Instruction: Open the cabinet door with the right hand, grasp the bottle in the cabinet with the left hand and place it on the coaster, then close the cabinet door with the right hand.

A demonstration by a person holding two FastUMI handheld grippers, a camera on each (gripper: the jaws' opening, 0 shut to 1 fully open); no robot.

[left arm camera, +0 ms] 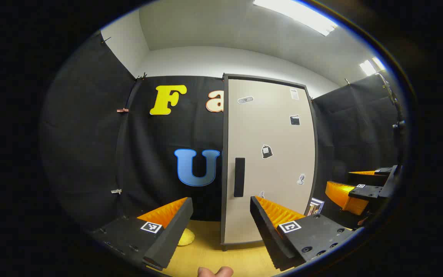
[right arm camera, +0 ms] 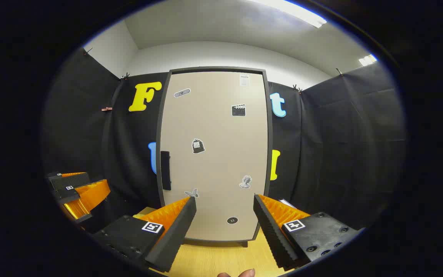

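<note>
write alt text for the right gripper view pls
A tall beige cabinet stands straight ahead with its door shut, a dark handle on its left edge and small stickers across it. The right gripper hangs open before it above a wooden table; the left gripper shows at far left.

Your left tongs (left arm camera: 221, 215) are held level with the fingers spread wide and nothing between them. Your right tongs (right arm camera: 224, 217) are gaping the same way, also empty, and sit off to the right of the left pair.
</note>
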